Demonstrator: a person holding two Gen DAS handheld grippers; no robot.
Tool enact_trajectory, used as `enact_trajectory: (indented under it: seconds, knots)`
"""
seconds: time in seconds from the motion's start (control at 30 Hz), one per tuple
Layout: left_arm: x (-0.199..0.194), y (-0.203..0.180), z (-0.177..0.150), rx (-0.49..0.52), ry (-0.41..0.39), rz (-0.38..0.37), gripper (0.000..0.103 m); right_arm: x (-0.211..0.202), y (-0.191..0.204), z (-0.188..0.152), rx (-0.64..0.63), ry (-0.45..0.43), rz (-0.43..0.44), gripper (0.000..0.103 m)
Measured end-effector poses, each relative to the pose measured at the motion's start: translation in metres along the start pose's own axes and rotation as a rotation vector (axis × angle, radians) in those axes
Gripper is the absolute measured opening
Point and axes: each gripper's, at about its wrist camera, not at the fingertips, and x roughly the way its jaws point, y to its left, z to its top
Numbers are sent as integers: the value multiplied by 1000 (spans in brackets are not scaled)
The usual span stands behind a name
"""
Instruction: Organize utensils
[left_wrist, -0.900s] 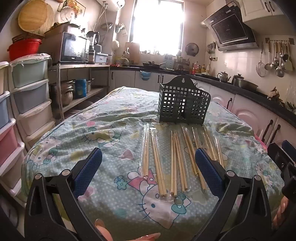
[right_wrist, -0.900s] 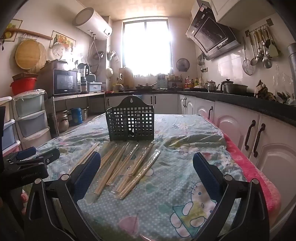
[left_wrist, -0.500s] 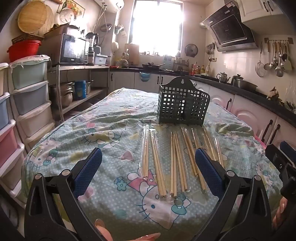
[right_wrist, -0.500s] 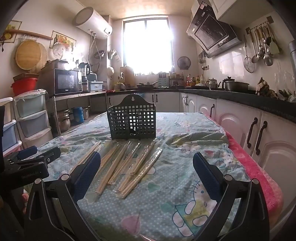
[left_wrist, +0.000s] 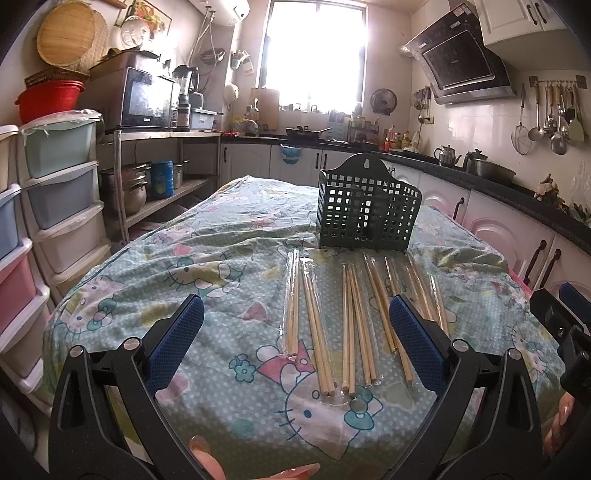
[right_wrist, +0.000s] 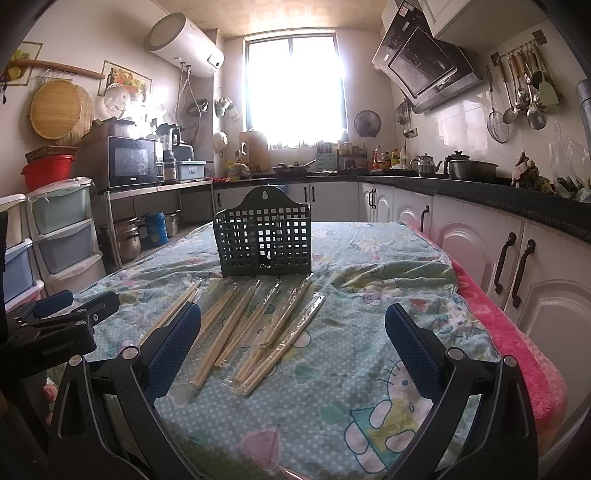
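Wrapped chopsticks (left_wrist: 351, 317) lie in loose rows on cloth-covered counter (left_wrist: 221, 236), just before dark green holder (left_wrist: 365, 214). Left tool (left_wrist: 295, 339), right tool (right_wrist: 291, 339) both spread wide, holding nothing, hovering. Risk: slick wrappers slipping, neighbouring pairs dragged along.

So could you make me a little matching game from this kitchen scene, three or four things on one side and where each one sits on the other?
Things:
1. utensil basket
2. chopsticks
3. microwave
4. ladles

Places:
A. hanging from a wall rail on the right
B. lying flat on the tablecloth, in front of the basket
C. standing upright on the table, beyond the chopsticks
D. on the metal shelf at the left

Pairs: 1-C, 2-B, 3-D, 4-A
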Motion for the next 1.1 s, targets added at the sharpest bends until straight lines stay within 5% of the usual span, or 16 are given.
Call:
enact_trajectory:
  seconds: [1.1]
  knots:
    - [15, 10, 1, -7, 8, 5, 92, 4, 5, -2, 5, 16, 18, 97]
